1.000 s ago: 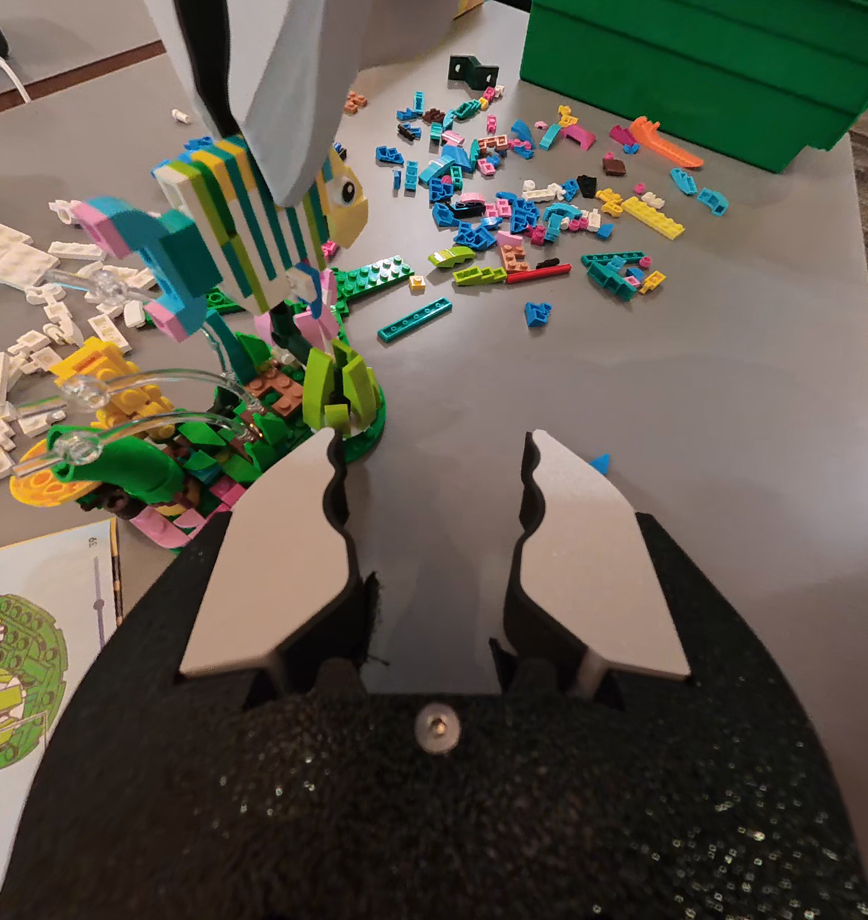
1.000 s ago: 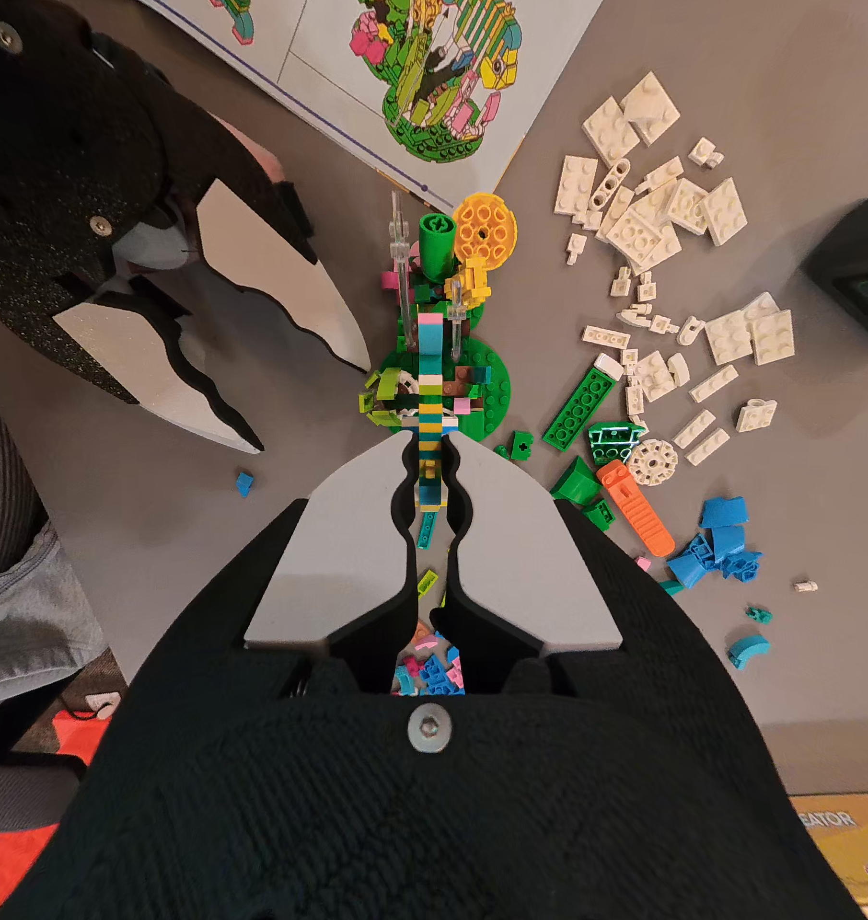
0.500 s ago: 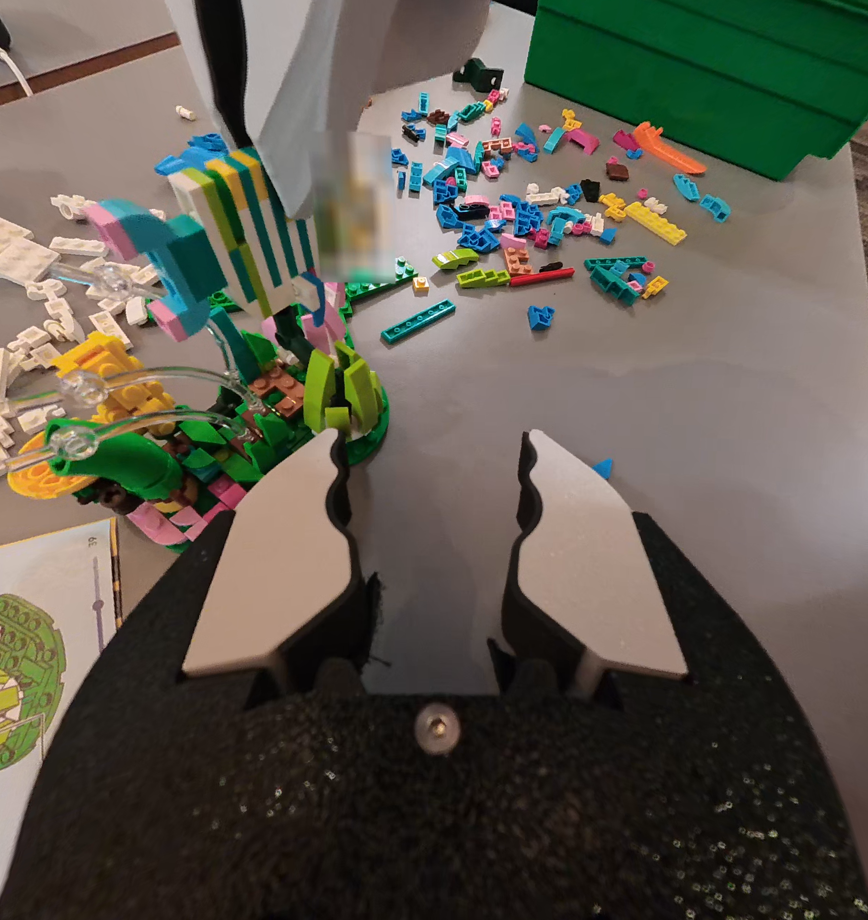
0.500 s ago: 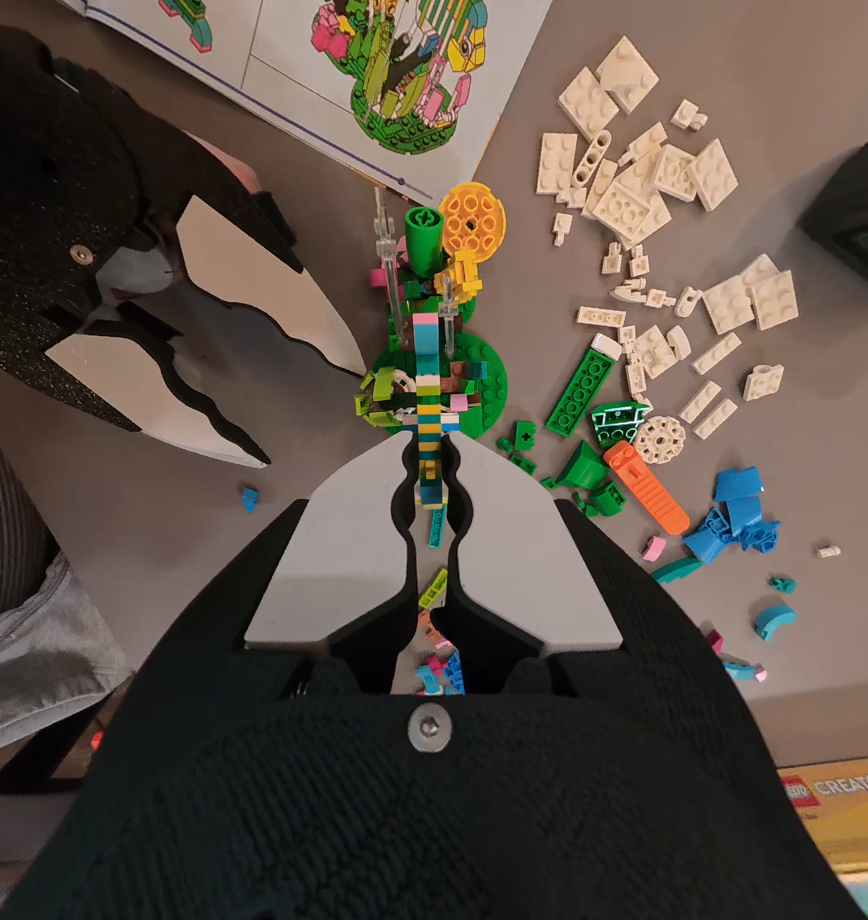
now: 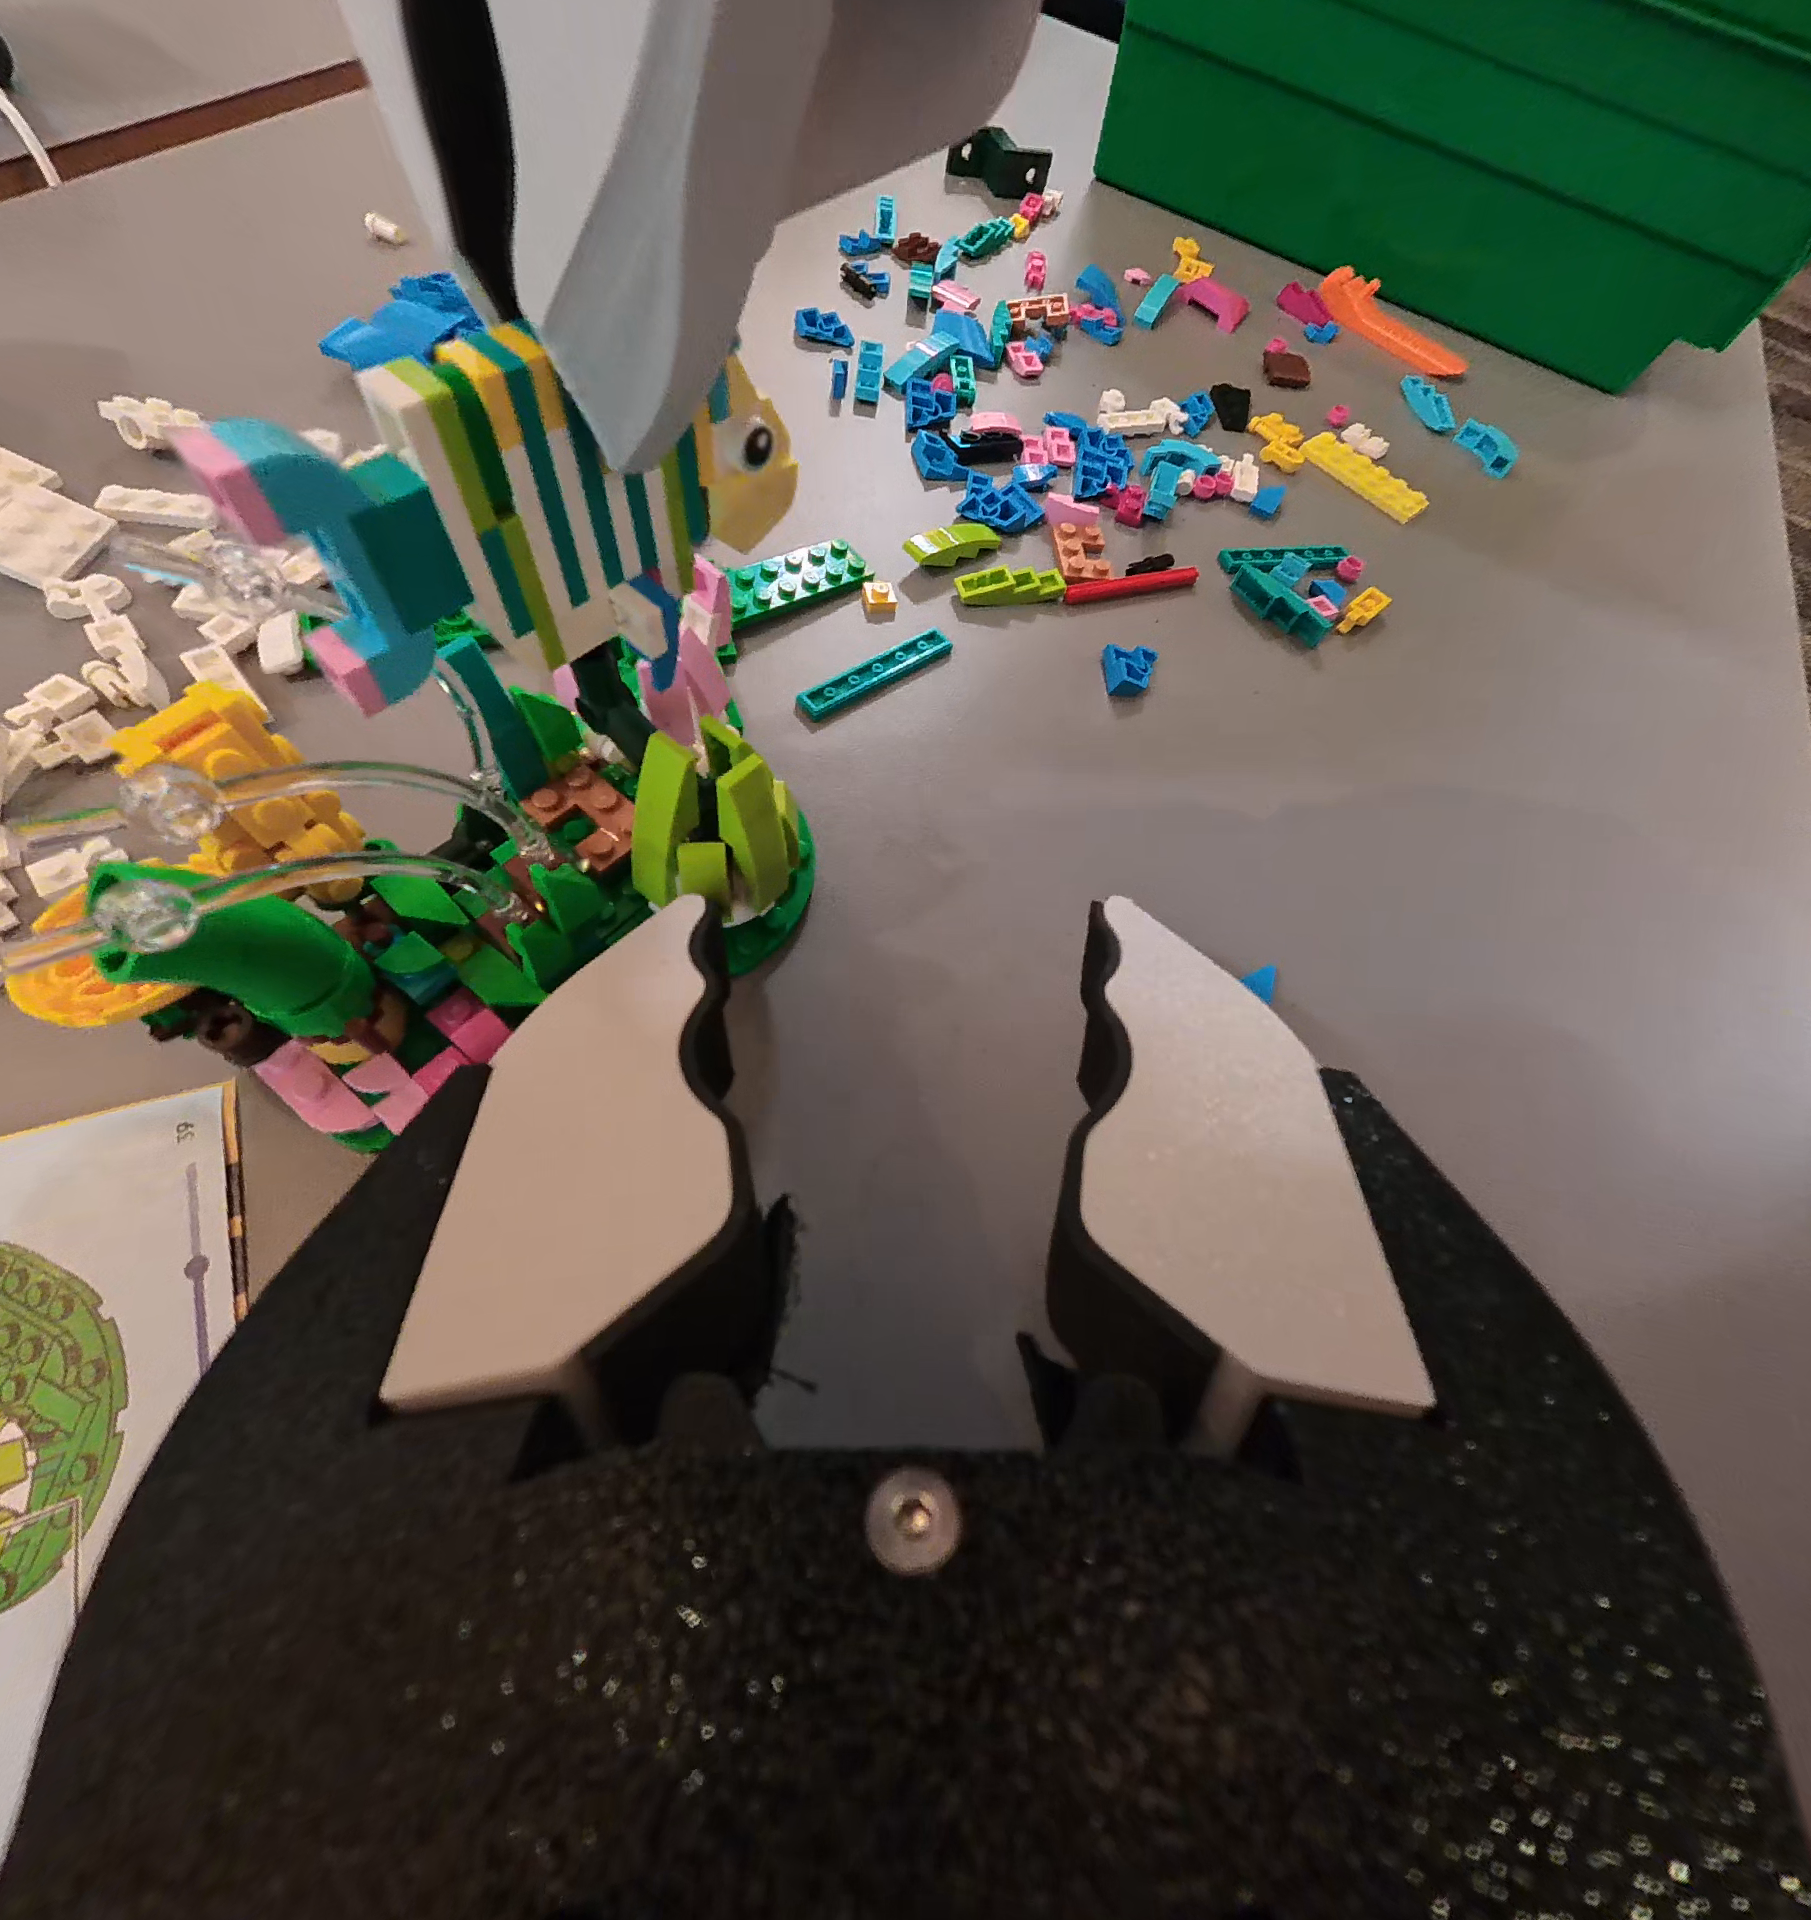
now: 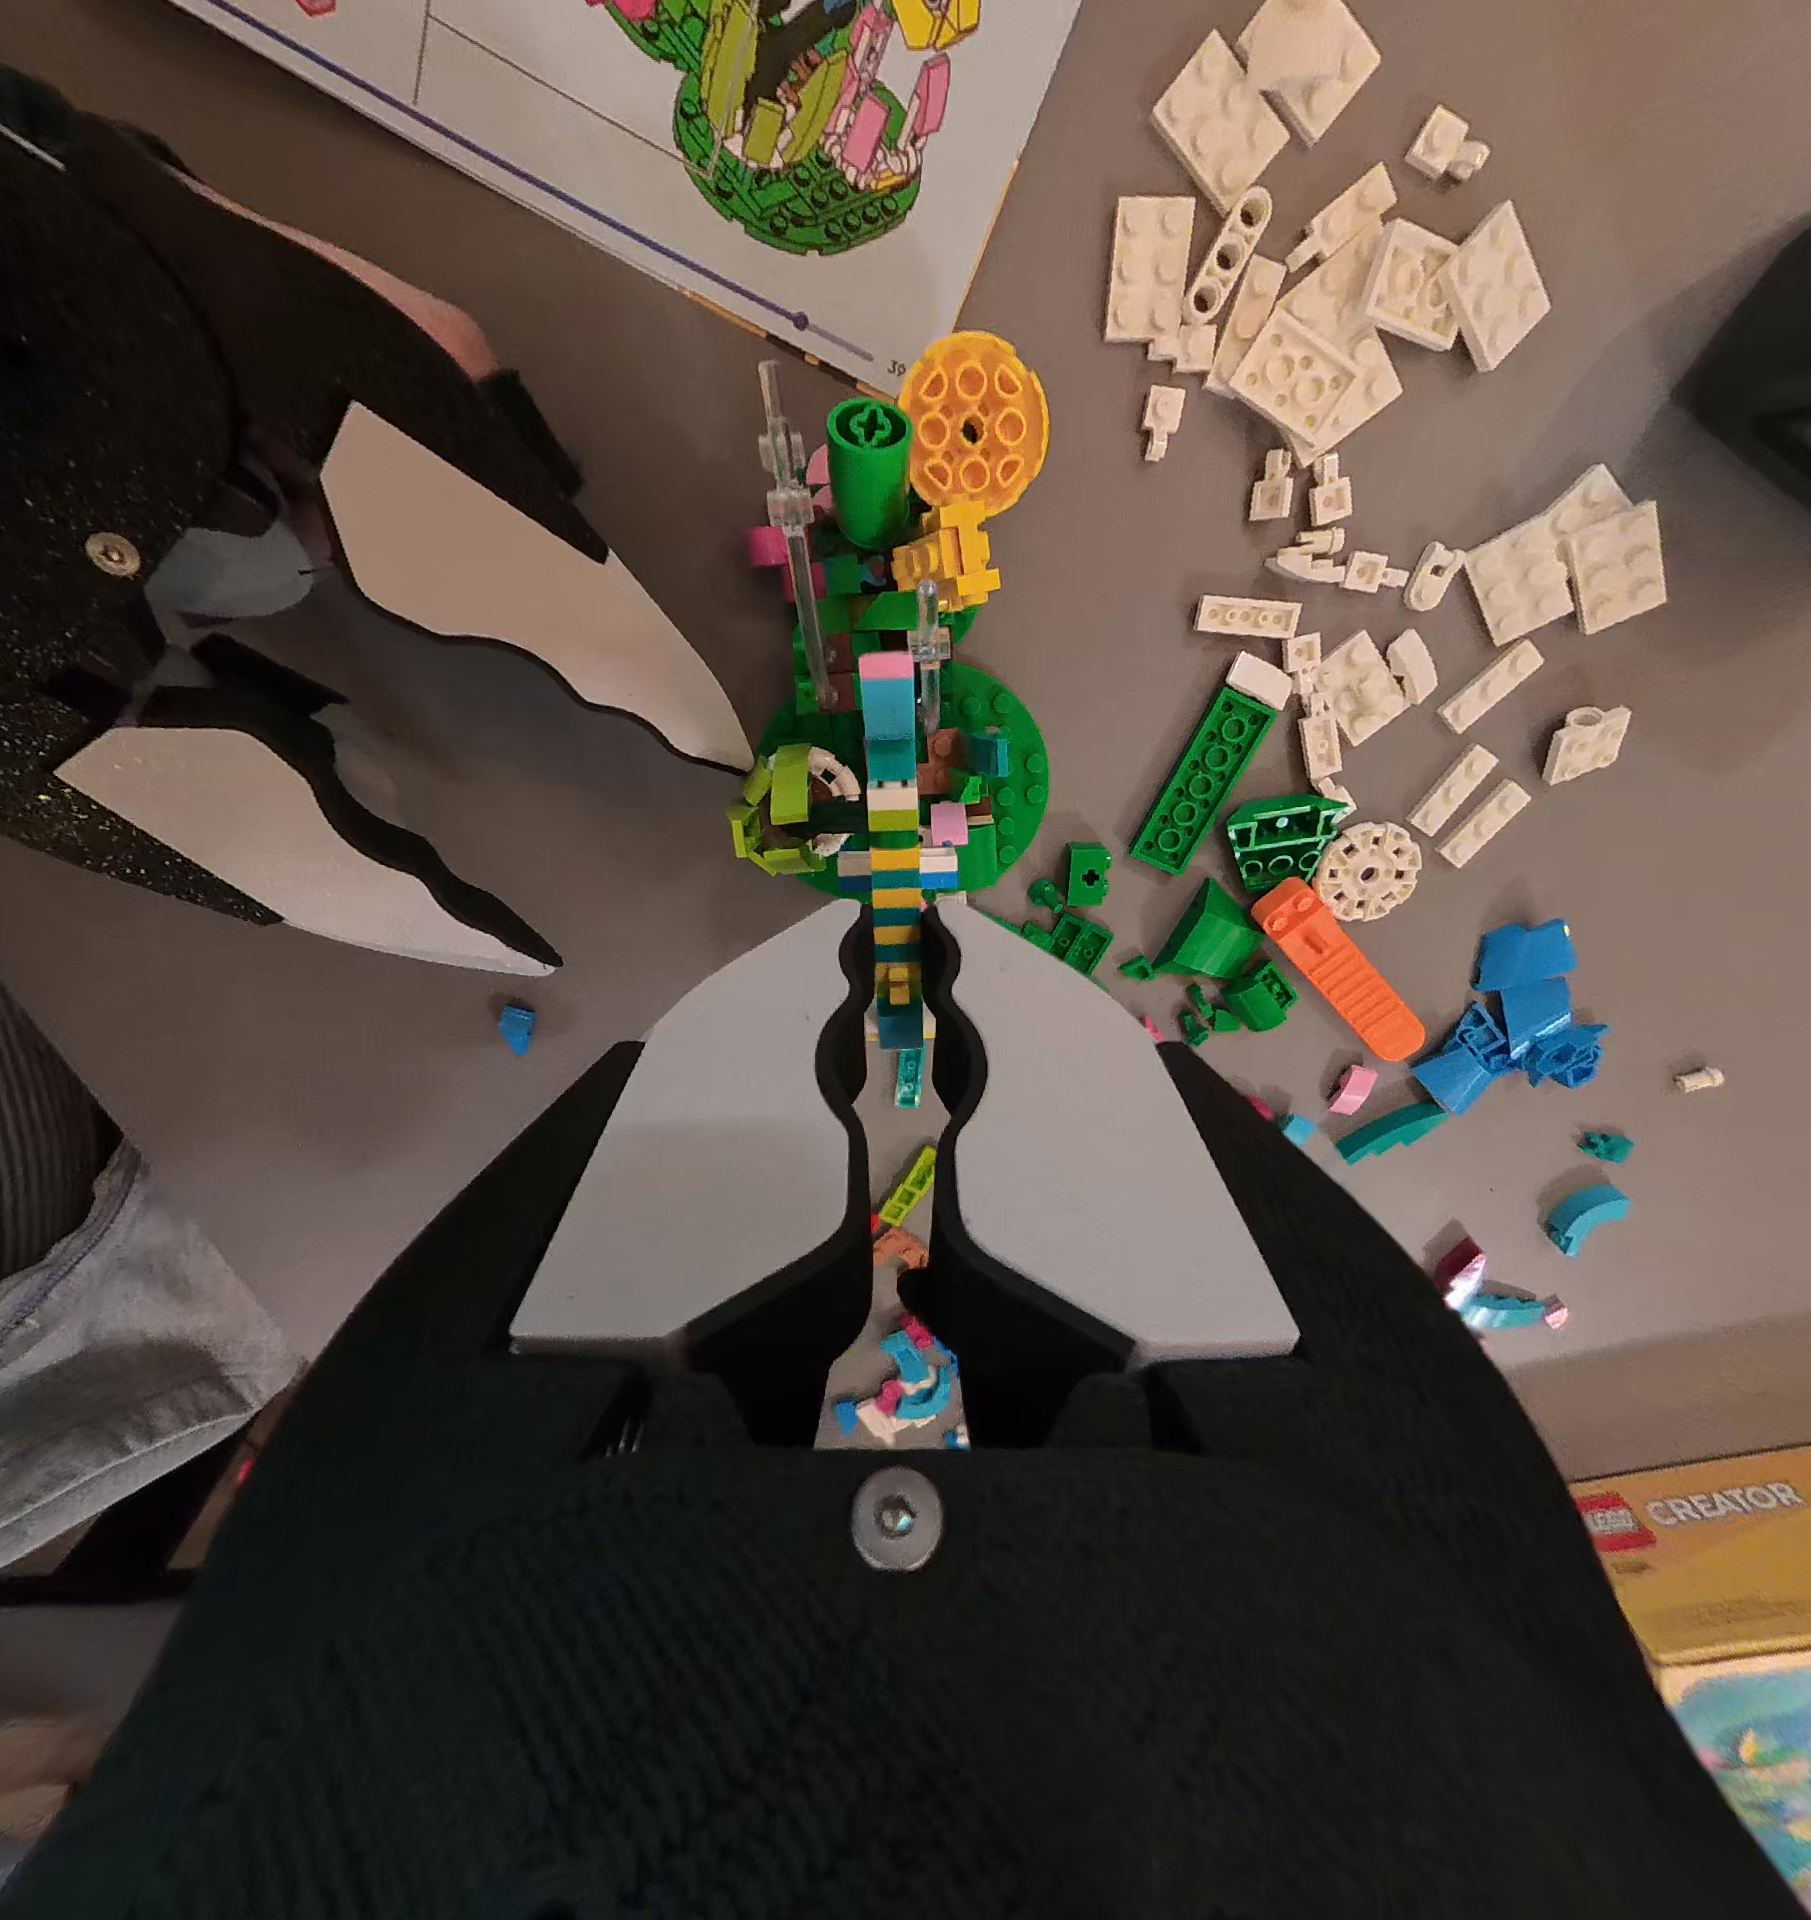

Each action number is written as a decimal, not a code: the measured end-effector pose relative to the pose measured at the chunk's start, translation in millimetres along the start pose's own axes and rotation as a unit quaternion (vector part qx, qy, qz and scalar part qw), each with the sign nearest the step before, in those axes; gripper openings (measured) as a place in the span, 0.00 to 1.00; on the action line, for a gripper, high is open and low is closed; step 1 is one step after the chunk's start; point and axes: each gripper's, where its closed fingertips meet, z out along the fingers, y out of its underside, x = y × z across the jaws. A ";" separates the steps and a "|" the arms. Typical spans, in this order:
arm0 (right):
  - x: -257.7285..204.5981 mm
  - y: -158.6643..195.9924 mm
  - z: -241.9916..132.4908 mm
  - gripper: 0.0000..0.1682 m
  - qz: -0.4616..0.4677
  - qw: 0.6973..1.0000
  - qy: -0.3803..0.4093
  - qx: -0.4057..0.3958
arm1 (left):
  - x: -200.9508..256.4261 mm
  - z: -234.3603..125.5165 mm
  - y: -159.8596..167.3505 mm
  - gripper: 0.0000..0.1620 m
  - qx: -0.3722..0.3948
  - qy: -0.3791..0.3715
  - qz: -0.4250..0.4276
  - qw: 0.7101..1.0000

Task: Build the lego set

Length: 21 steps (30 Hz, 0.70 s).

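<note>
A striped lego fish [image 5: 558, 499] with a yellow head and a pink and blue tail hangs just above the green plant base [image 5: 589, 873]. My right gripper [image 6: 893, 914] is shut on the fish [image 6: 893, 831] from above; in the left wrist view its grey fingers [image 5: 652, 260] come down on the fish's back. My left gripper [image 5: 896, 935] is open and empty, low over the table, its left fingertip touching the base's rim. In the right wrist view it [image 6: 652, 862] lies left of the base [image 6: 1005, 790].
Loose coloured bricks [image 5: 1088, 457] lie far right, white pieces [image 5: 18, 540] at left and also in the right wrist view [image 6: 1348, 343]. A green bin [image 5: 1452, 156] stands at the back right. The instruction booklet [image 5: 39, 1299] lies near left. An orange brick separator [image 6: 1332, 977] lies beside the base. About 8 cm separates my left fingertips from my right. The orange brick separator [image 6: 1332, 977] is about 15 cm from both grippers' fingertips.
The right gripper has carried the fish a little lower and nearer to the plant base. The left gripper has stayed open beside the base.
</note>
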 end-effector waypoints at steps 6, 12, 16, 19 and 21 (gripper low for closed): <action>-0.7 4.8 0.8 0.04 -0.007 1.000 0.003 -0.018 | 0.3 -2.5 1.6 0.40 -0.008 -0.003 0.000 1.000; -1.1 3.0 0.5 0.04 -0.009 1.000 0.005 -0.024 | 1.2 0.5 6.7 0.41 -0.020 0.000 -0.002 1.000; -3.5 0.9 3.9 0.04 -0.001 1.000 -0.006 -0.017 | 0.0 -0.3 6.0 0.41 -0.017 0.001 -0.006 1.000; -4.7 4.3 12.9 0.10 -0.012 1.000 -0.006 -0.026 | -1.3 -1.0 6.4 0.41 -0.018 -0.001 -0.007 1.000; -3.4 4.4 16.2 0.04 -0.022 0.999 0.002 -0.026 | -1.8 -1.2 6.8 0.40 -0.019 -0.001 -0.008 1.000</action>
